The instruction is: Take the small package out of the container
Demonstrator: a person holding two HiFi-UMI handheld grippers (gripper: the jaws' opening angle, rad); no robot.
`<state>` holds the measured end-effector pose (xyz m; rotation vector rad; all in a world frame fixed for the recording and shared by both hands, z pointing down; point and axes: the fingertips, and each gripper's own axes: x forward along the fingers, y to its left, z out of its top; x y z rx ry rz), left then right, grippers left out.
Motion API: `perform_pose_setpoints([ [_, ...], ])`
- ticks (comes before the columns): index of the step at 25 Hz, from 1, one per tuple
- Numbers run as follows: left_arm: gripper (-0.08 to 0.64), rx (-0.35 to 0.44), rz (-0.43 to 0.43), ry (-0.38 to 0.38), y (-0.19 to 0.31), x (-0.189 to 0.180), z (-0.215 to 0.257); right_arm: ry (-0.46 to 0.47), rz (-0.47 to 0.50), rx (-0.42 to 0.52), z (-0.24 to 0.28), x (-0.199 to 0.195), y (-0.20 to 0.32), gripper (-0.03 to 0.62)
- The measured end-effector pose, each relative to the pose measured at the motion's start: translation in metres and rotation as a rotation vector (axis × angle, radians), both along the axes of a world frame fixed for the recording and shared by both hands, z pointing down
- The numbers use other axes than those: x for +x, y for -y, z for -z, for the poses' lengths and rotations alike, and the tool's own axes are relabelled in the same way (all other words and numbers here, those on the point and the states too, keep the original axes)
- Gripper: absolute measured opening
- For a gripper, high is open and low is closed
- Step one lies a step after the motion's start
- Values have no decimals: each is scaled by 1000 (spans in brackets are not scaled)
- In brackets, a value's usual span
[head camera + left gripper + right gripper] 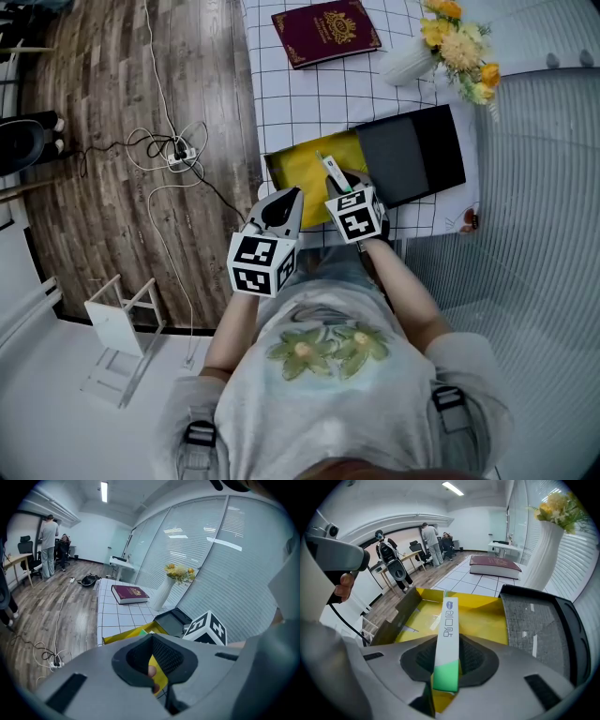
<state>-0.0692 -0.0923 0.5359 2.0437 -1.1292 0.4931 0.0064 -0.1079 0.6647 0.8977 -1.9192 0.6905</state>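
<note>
Now right tongs (447,651) clamp small package (449,618); left tongs (153,657) seemingly pinch container (123,636).

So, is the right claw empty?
No: the right claw is clamped on the white-and-green small package, over the yellow container.

Illegible blue print on package (446,634)

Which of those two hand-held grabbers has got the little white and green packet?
The right grabber: its fingers clamp the packet above the yellow box. The left grabber pinches only that box's edge.
</note>
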Motion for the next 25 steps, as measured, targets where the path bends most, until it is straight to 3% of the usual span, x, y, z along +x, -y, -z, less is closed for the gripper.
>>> perform_pose_setpoints([
  [25, 5, 31, 32, 75, -16, -15, 13, 24, 31, 38, 25, -3, -5, 86],
])
